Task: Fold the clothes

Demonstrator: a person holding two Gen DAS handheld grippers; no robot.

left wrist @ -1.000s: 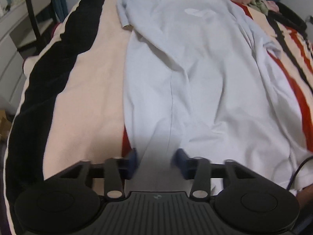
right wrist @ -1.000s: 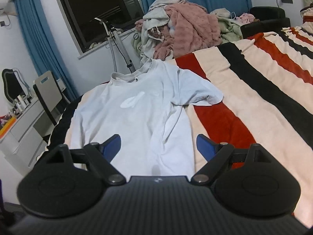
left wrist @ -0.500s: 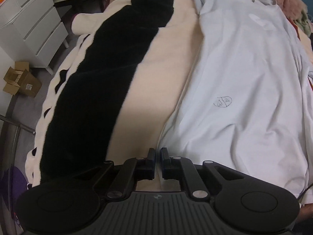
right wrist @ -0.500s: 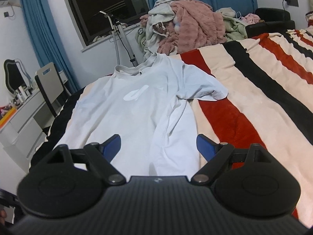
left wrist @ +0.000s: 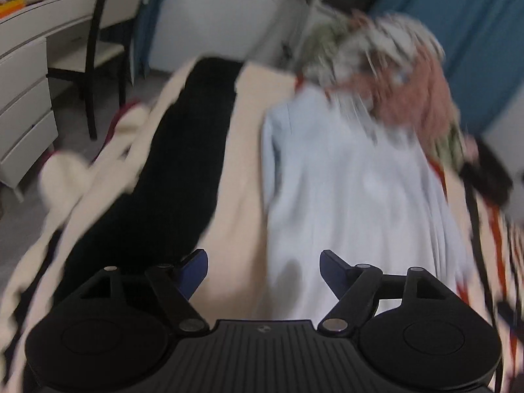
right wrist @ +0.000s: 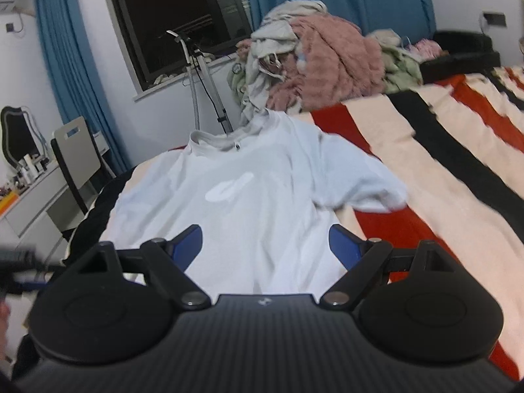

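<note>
We are lining up on a shirt spread flat on the bed.

The shirt [right wrist: 262, 203] is looking light, soft and limp, so we are judging hem corners or sleeves the best hold; the left gripper [left wrist: 263, 270] is opening with nothing between its jaws, the right gripper [right wrist: 265, 245] standing wide and empty over the striped blanket [right wrist: 442, 170].

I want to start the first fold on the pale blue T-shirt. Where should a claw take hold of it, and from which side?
Probably the short sleeve of the T-shirt: it sticks out flat onto the striped blanket, so its free edge can be pinched from the blanket side.

Left tongs [left wrist: 263, 270] opening, empty, above pale shirt [left wrist: 353, 196] on striped blanket [left wrist: 183, 170].
</note>
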